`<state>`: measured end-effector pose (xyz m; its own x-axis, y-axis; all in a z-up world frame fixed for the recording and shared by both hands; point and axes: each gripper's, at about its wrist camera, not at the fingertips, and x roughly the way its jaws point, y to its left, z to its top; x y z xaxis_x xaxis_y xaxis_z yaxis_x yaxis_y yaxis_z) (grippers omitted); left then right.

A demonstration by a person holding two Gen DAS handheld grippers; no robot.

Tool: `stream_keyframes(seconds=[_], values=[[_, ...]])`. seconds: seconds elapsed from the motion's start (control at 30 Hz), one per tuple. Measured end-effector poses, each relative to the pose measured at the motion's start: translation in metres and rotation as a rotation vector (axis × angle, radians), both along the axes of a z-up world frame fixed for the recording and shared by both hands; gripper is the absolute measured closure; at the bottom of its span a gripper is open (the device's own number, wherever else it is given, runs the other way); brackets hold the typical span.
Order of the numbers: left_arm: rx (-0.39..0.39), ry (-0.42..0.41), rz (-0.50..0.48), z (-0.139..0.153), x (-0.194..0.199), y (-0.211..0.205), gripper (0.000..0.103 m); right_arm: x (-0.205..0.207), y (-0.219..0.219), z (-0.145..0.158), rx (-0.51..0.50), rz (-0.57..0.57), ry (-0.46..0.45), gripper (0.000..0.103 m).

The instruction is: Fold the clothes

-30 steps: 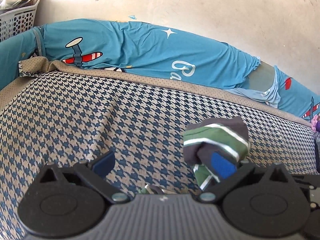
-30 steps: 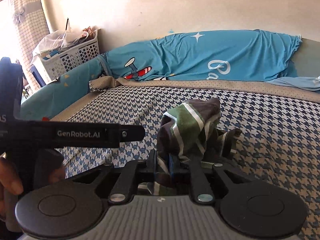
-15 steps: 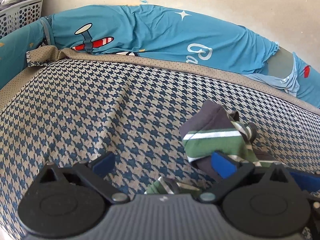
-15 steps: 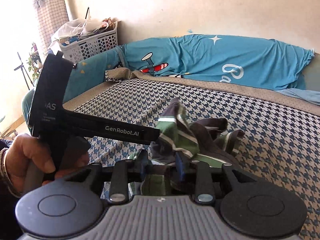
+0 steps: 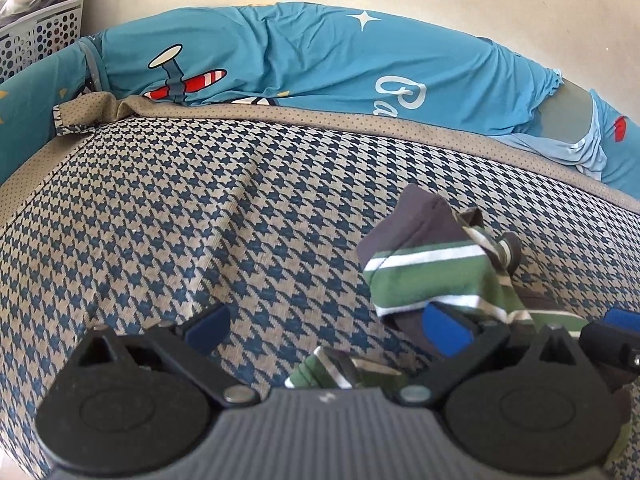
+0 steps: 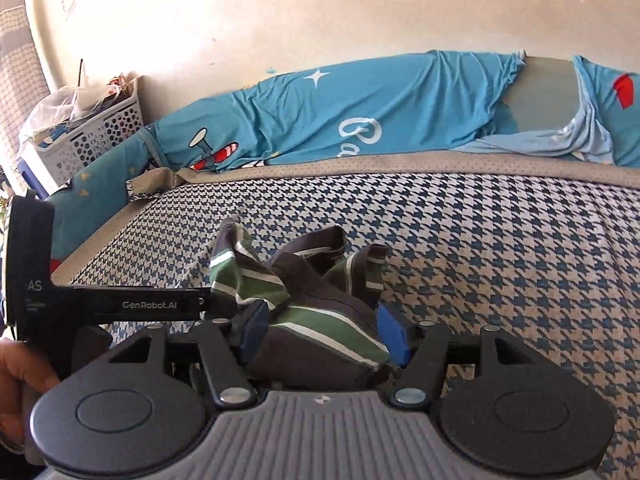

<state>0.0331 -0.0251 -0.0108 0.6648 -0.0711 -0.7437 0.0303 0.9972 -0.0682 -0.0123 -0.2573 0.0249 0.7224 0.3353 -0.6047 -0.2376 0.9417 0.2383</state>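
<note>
**A bunched shirt that could slip or fold crooked**

The small green, grey and white striped shirt [image 6: 304,312] lies in a lumpy heap on the bed with the blue-and-tan checked cover [image 5: 168,216]. It is not flat, and no neat fold shows.

The right gripper [image 6: 324,332] has its blue fingers [image 6: 394,334] partly apart, one on each side of a thick bunch of the cloth. I can't tell if they press it or just sit beside it. The left gripper [image 5: 328,322] has its fingers [image 5: 448,328] wide apart. One pad rests against the shirt's edge, and nothing is pinched between them.

What might go wrong? If the right fingers close on that fat bunch, they could catch many layers at once, so the shirt may lift as a ball and not spread out. If they hold only loosely, the cloth could slide out. The two grippers are also very near each other, so they could bump.
</note>
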Motion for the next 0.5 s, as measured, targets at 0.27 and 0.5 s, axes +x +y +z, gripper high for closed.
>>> stream_keyframes(seconds=[0.27,0.5], values=[[0.004,0.009,-0.016,-0.002,-0.003,-0.002,0.000,0.013,0.001,-0.022,0.048,-0.032,0.121,0.030],[-0.008,-0.011,0.004,0.003,-0.004,0.004,0.000,0.010,0.015,-0.022,0.009,-0.015,0.077,0.057]])
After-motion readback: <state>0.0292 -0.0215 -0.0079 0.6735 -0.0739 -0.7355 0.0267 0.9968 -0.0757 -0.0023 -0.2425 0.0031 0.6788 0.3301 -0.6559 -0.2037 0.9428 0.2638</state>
